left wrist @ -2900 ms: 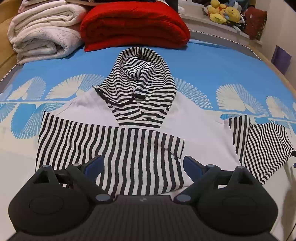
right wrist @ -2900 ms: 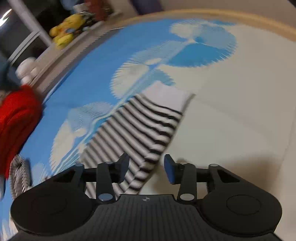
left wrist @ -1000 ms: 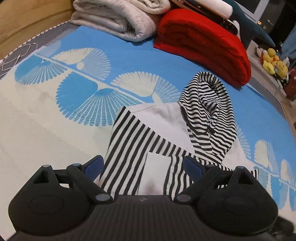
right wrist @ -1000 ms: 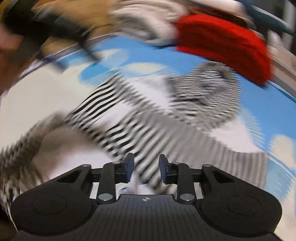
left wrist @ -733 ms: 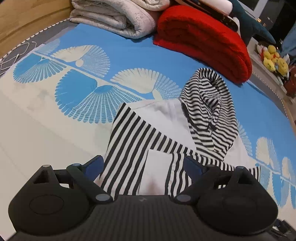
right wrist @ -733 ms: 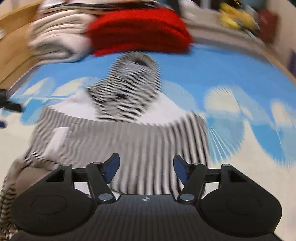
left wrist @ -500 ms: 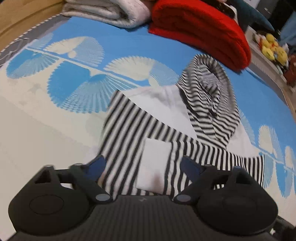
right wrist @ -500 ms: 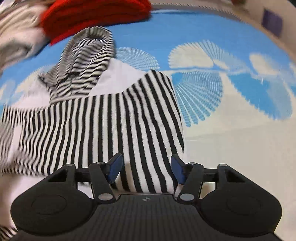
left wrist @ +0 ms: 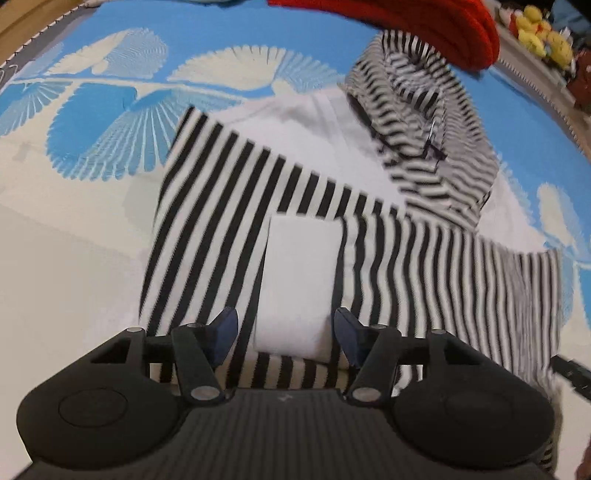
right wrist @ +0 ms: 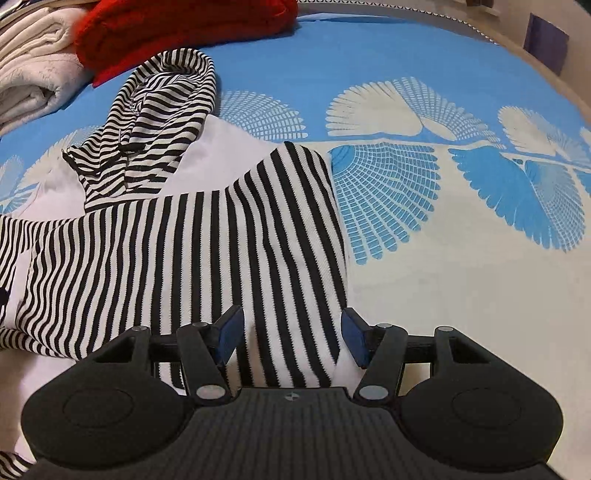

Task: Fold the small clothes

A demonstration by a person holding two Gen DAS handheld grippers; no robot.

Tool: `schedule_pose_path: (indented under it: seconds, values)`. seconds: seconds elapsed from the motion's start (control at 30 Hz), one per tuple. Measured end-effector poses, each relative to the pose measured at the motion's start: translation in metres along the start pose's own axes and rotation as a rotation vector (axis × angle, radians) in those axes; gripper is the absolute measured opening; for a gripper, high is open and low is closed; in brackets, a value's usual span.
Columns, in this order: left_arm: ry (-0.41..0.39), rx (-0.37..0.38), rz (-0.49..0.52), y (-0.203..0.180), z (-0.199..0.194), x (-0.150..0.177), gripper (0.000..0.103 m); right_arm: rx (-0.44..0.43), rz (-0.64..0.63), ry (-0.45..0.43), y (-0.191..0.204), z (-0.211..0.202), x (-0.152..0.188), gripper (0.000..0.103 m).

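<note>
Left tongs (left wrist: 285,339), right tongs (right wrist: 291,340) spread wide over striped hoodie (right wrist: 207,236), nothing gripped.

One striped hoodie (right wrist: 177,236), one red blanket (right wrist: 184,26) and one white blanket (right wrist: 33,85) are lying on one bed (right wrist: 461,258).

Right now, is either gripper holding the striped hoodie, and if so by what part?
Nothing is held. The left gripper and right gripper are both open over the near edge of the striped hoodie, pads apart, not pinching fabric.
</note>
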State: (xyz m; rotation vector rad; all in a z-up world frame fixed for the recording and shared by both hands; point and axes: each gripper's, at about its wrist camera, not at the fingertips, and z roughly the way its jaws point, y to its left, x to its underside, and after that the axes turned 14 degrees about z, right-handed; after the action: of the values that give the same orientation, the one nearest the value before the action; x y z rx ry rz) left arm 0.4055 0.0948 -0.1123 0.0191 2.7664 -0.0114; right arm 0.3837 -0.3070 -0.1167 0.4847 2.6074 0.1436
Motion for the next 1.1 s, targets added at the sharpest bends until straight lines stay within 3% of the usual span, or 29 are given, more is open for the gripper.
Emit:
schedule_pose_path:
  seconds: [0.17, 0.23, 0.33, 0.4, 0.6, 0.83, 0.97, 1.1]
  values:
    - [0.031, -0.017, -0.007, -0.002, 0.015, 0.002, 0.063, 0.0, -0.006, -0.018, -0.002, -0.007, -0.004, 0.06]
    - [0.03, -0.011, 0.001, -0.005, 0.017, 0.001, 0.054, -0.002, -0.005, -0.021, -0.003, -0.009, -0.005, 0.06]
    - [0.026, -0.033, 0.031, -0.011, 0.014, -0.001, 0.016, -0.002, -0.012, -0.023, -0.003, -0.009, -0.005, 0.06]
    - [-0.005, -0.051, 0.054, -0.014, 0.005, -0.003, 0.007, -0.002, -0.018, -0.021, -0.003, -0.008, -0.004, 0.06]
    - [-0.095, -0.076, -0.01, -0.003, -0.03, -0.006, 0.006, 0.002, -0.014, -0.029, -0.002, -0.007, -0.005, 0.06]
    - [-0.019, -0.078, -0.072, -0.003, -0.024, -0.002, 0.008, 0.018, -0.036, 0.009, 0.006, 0.006, 0.002, 0.06]
    - [-0.065, -0.085, -0.071, -0.016, -0.034, -0.007, 0.031, 0.056, -0.047, 0.036, 0.008, 0.017, 0.007, 0.06]
    - [-0.1, -0.034, -0.07, -0.029, -0.034, -0.012, 0.032, 0.033, -0.047, -0.034, 0.015, 0.005, 0.007, 0.06]
